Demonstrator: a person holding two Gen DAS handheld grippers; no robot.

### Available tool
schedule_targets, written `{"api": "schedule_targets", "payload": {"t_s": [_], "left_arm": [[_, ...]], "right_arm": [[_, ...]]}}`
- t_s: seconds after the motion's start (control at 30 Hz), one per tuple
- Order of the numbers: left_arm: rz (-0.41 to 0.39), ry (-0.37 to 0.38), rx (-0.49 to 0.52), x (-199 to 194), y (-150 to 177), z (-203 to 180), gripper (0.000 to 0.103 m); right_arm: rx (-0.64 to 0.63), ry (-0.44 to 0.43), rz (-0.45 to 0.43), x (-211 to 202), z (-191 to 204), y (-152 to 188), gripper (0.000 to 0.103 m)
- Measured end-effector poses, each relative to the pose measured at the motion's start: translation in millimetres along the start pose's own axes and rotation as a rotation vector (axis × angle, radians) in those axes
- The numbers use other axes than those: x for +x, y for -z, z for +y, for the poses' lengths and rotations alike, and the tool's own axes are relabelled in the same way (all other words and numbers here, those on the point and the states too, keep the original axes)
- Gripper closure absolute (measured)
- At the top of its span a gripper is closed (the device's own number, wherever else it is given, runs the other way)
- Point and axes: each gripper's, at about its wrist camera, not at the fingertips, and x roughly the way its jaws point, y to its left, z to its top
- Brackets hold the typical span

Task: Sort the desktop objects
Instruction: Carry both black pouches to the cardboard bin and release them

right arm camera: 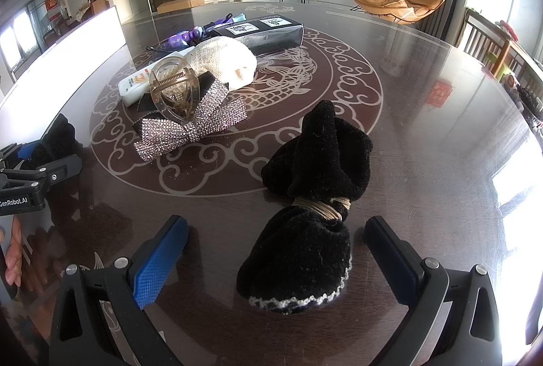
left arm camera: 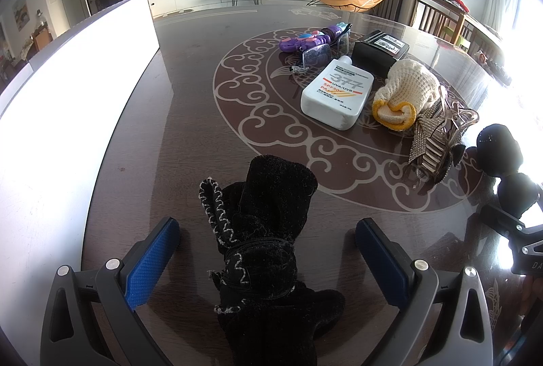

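Both grippers sit low over the dark table (left arm camera: 190, 115). The left gripper (left arm camera: 268, 247) gapes wide around a black glove (left arm camera: 268, 230), pads apart from it. The right gripper (right arm camera: 276, 250) gapes wide around a tied black glove bundle (right arm camera: 305, 230), untouched

The left claw (left arm camera: 268, 250) stands wide open on the dark patterned tabletop (left arm camera: 190, 115), its blue-padded fingers (left arm camera: 152, 261) either side of a black fuzzy glove with white stitching (left arm camera: 268, 250), touching neither. Farther right lie a white sunscreen bottle (left arm camera: 336, 93), a cream knitted glove with yellow cuff (left arm camera: 407, 94) just beside it, and a rhinestone bow hair clip (left arm camera: 437, 142). At the far right edge sits the right claw (left arm camera: 516, 230) near another black fuzzy glove (left arm camera: 499, 149).
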Motion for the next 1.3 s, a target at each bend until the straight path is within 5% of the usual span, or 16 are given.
{"api": "schedule_targets", "payload": {"t_s": [0.4,0.53,0.57,0.6,0.63,0.67,0.7,0.73,0.9,1.13,1.3], "left_arm": [[0.019,0.004,0.012,-1,-1,2,0.0],[0.089,0.03,0.049,-2,-2,5,0.002],[0.075,0.022,0.052,-3,-2,4,0.01],[0.049,0.026,0.052,-7,-2,4,0.044],[0.033,0.026,0.052,-12,-3,3,0.073],[0.042,0.033,0.038,-14,-3,3,0.073],[0.035,0.051,0.021,-17,-3,4,0.073],[0.016,0.062,0.014,-23,-1,4,0.073],[-0.051,0.126,-0.006,-70,5,3,0.073],[-0.192,0.22,-0.126,-179,-15,68,0.073],[-0.198,0.086,-0.26,-211,-20,175,0.073]], "right_arm": [[-0.006,-0.004,0.005,0,-2,-1,0.0],[-0.056,-0.046,0.124,6,-4,-14,0.0],[-0.045,-0.061,0.131,7,-6,-15,0.0],[-0.029,-0.073,0.12,5,-9,-17,0.003],[-0.035,-0.053,0.109,3,-9,-17,0.018],[-0.05,-0.03,0.101,-1,-9,-18,0.052],[-0.028,-0.063,0.108,-4,-13,-18,0.069],[0.025,-0.12,0.115,-8,-20,-17,0.071],[0.046,-0.122,0.053,-41,-23,-14,0.071],[-0.076,-0.283,-0.027,-94,64,-53,0.071],[-0.207,-0.497,-0.064,-115,183,-98,0.071]]}}
